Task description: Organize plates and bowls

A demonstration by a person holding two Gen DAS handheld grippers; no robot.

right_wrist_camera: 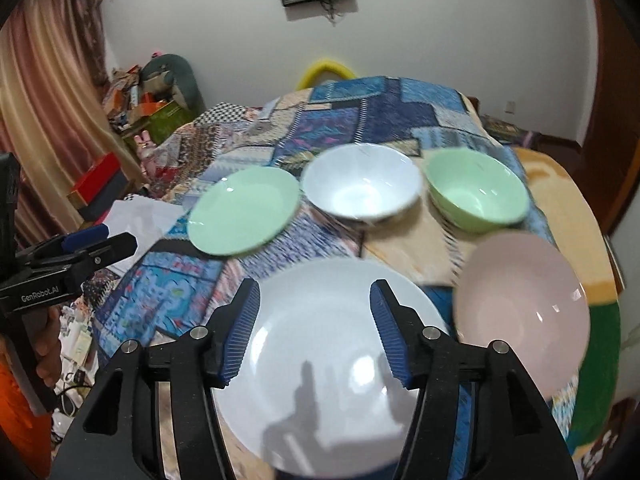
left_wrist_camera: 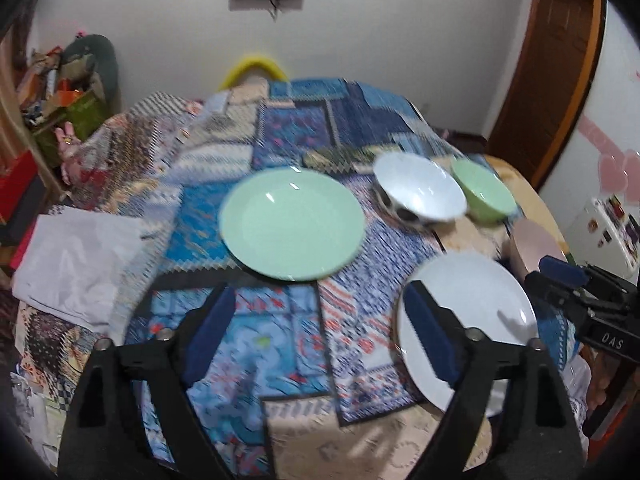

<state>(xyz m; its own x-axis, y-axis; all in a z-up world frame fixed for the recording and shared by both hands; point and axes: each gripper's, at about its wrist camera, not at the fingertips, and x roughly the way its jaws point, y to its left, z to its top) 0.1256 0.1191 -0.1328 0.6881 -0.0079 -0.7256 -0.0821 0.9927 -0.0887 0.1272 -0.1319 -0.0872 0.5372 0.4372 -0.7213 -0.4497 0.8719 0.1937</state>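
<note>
A green plate [left_wrist_camera: 292, 224] [right_wrist_camera: 243, 213] lies mid-table. A white bowl [left_wrist_camera: 420, 190] [right_wrist_camera: 362, 182] and a green bowl [left_wrist_camera: 484, 192] [right_wrist_camera: 476, 190] stand behind it to the right. A white plate [left_wrist_camera: 480, 320] [right_wrist_camera: 320, 380] lies at the near right, with a pink plate [left_wrist_camera: 532, 246] [right_wrist_camera: 520, 312] to its right. My left gripper [left_wrist_camera: 320, 332] is open and empty above the cloth, between the green plate and the white plate. My right gripper [right_wrist_camera: 316, 332] is open and empty above the white plate; it also shows in the left wrist view [left_wrist_camera: 560, 276].
A patterned blue patchwork cloth [left_wrist_camera: 288, 132] covers the round table [right_wrist_camera: 576, 216]. White folded paper [left_wrist_camera: 76, 260] lies at the table's left. Boxes and clutter [left_wrist_camera: 60, 96] stand at the far left by the wall. A wooden door frame [left_wrist_camera: 560, 80] is at the right.
</note>
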